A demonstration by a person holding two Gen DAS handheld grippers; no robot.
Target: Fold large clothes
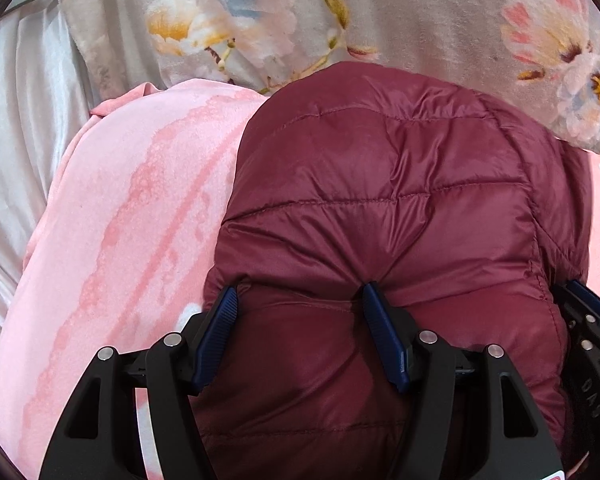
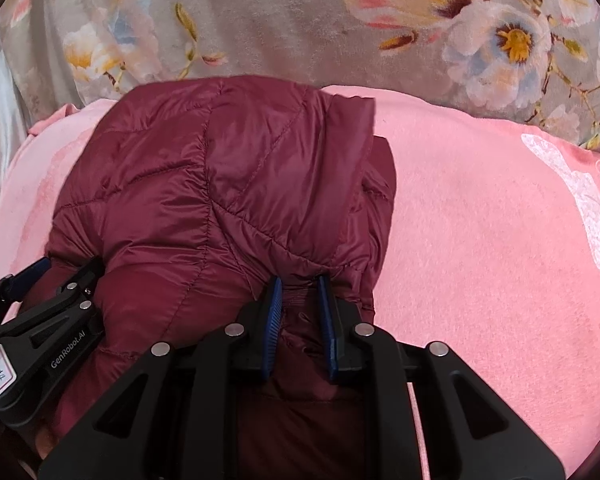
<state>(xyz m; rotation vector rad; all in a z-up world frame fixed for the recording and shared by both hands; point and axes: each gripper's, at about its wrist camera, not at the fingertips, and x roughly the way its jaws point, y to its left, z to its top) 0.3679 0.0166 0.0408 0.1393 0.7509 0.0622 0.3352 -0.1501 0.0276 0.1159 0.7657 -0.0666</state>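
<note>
A maroon quilted puffer jacket (image 1: 380,180) lies bunched and folded on a pink blanket (image 1: 140,220). My left gripper (image 1: 300,300) stands wide over the jacket's near left part. A thick fold fills its jaws, with one pad at the jacket's left edge and the other pressed into puckered fabric. In the right wrist view the jacket (image 2: 220,180) has a flap doubled over at its far right. My right gripper (image 2: 300,288) is shut narrowly on a pinch of cloth at the near edge. Each gripper shows in the other's view: the left gripper (image 2: 66,270) and the right gripper (image 1: 588,308).
A grey floral blanket (image 1: 420,20) lies heaped along the far side. Silvery satin sheet (image 1: 16,120) hangs at the left. The pink blanket (image 2: 480,240) spreads to the right with a white print (image 2: 580,200) on it.
</note>
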